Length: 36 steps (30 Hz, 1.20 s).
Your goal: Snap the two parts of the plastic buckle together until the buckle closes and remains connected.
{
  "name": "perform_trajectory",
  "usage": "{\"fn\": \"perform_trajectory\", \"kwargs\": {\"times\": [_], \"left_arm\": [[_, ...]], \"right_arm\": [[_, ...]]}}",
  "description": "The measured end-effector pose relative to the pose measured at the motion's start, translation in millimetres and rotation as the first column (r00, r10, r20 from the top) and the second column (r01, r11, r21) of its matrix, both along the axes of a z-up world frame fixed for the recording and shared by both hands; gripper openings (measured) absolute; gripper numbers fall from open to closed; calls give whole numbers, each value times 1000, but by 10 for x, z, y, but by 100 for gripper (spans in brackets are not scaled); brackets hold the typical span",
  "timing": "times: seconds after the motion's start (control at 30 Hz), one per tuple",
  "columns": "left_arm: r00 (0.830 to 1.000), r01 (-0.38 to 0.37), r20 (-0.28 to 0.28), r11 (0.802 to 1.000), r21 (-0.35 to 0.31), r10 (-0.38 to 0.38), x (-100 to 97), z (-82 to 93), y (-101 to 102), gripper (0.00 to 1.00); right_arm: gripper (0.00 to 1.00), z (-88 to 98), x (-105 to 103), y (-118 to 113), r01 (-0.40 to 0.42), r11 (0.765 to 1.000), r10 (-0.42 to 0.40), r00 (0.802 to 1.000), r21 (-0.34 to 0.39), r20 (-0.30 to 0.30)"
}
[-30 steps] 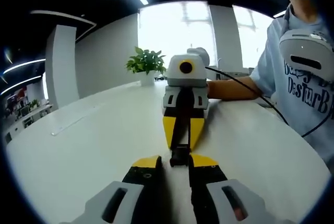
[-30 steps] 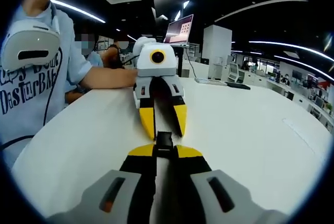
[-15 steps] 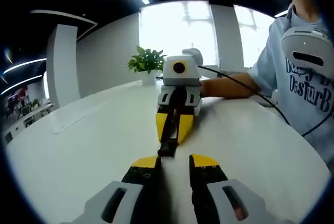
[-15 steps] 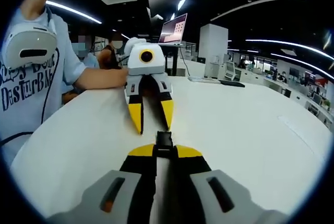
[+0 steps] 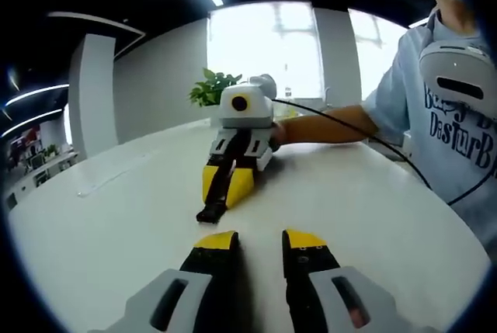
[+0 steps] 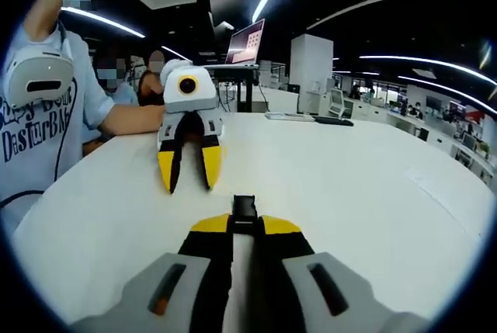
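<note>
My left gripper (image 5: 260,240) has its fingers spread with nothing between them, low in the frame. My right gripper (image 6: 247,224) has its fingers pressed onto the black buckle (image 6: 245,207), which pokes out past the tips at centre frame, above the white counter (image 5: 373,216). In the left gripper view the buckle's free end dips toward the counter, left of centre.

My worry is the latch. I cannot tell from here whether both parts have clicked fully home. If they are only half-seated, the unsupported end could slide out and drop onto the counter. The right fingers might also be squeezing the release tabs, which would let it spring apart.

A second ago both grippers met nose to nose on the buckle. Since then the left has let go and backed off toward the upper left of the right gripper view.
</note>
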State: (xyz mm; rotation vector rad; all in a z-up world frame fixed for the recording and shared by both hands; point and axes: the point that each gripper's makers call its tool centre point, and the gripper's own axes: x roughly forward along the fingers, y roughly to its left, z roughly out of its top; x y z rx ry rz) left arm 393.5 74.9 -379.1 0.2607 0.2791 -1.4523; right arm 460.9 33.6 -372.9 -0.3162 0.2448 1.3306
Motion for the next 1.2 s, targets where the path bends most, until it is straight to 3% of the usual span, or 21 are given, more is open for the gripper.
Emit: {"fn": "perform_trajectory", "kwargs": {"times": [1.2], "left_arm": [[999, 32, -15, 999, -8, -33, -60, -7, 5, 23]], "right_arm": [[12, -23, 705, 171, 25, 1000, -25, 1000, 4, 13]]}}
